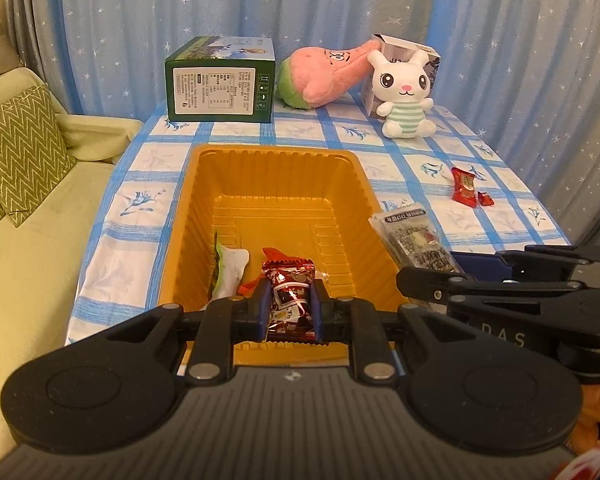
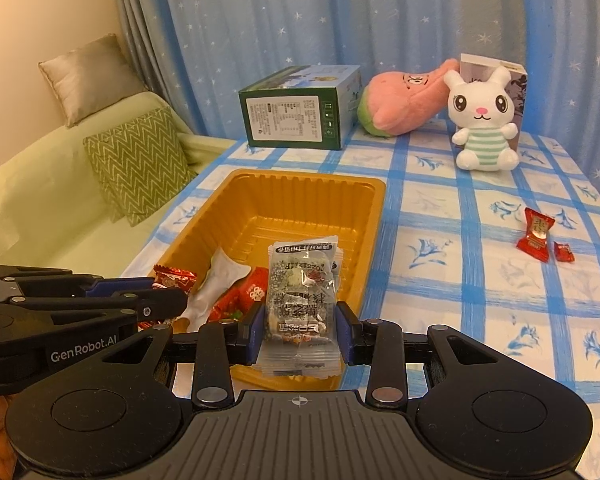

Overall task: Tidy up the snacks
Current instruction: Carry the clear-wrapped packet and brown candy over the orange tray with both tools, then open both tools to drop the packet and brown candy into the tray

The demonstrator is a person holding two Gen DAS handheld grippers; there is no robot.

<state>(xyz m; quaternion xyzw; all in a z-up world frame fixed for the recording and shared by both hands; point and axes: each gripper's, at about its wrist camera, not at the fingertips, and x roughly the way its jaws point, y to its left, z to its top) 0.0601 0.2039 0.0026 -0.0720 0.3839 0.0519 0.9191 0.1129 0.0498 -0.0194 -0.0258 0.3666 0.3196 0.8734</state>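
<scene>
gripping a red snack packet by its middle, the left gripper held it above the near end of the yellow tray; it looked light, crinkly and slippery. the right gripper pinched a clear, soft packet just ahead, over the same tray, beside two red candies far right

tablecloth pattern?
White tablecloth with a blue grid and blue flower prints; clearest in the right wrist view.

tray far half – bare | near end – packets crowd
</scene>
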